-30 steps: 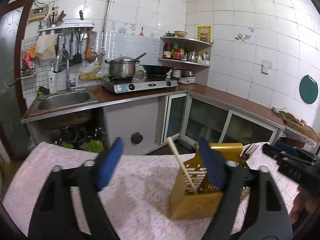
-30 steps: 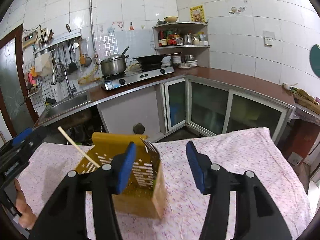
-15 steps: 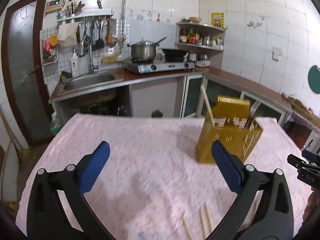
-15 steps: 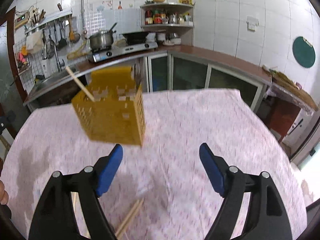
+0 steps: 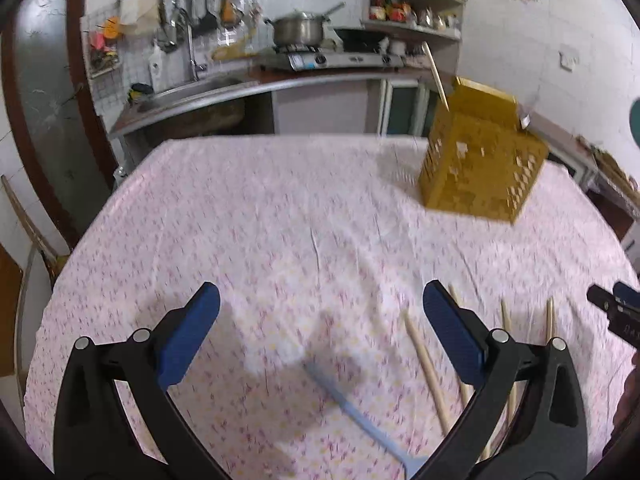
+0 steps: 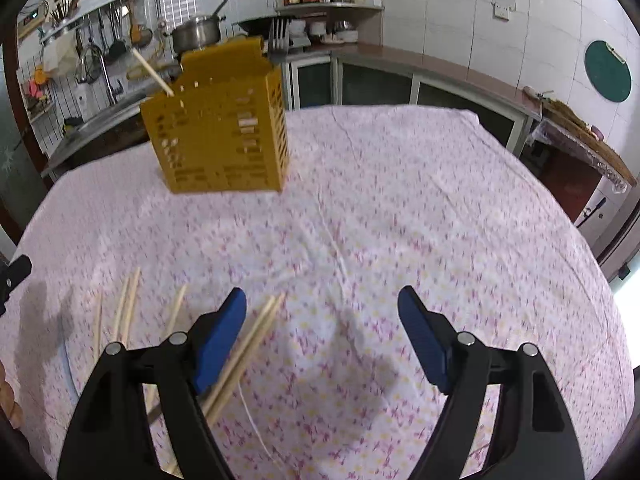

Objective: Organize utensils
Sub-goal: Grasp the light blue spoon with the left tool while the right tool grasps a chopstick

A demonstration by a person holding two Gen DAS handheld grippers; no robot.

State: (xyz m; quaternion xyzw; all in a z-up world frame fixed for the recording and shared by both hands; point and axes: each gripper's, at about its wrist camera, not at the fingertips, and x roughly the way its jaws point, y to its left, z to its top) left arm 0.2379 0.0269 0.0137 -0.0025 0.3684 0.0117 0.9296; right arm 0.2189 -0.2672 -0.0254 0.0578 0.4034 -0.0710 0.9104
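A yellow perforated utensil holder (image 5: 482,162) stands at the far side of the table, also in the right wrist view (image 6: 224,136). One chopstick (image 5: 435,70) and a fork (image 6: 279,35) stick out of it. Several loose wooden chopsticks (image 5: 426,364) lie on the cloth near me, also in the right wrist view (image 6: 240,354). A light blue utensil (image 5: 352,408) lies between the left fingers. My left gripper (image 5: 320,332) is open and empty above the cloth. My right gripper (image 6: 322,332) is open and empty, with chopsticks by its left finger.
The table wears a pink flowered cloth (image 6: 380,208). Behind it run a kitchen counter (image 5: 248,88) with a sink and a stove with a pot (image 5: 298,30), and low cabinets (image 6: 376,80). The other gripper's tip (image 5: 616,312) shows at the right edge.
Both grippers have pulled back from the holder and tilted down toward the near part of the table. The loose chopsticks and the blue utensil have come into view. Both stay open.
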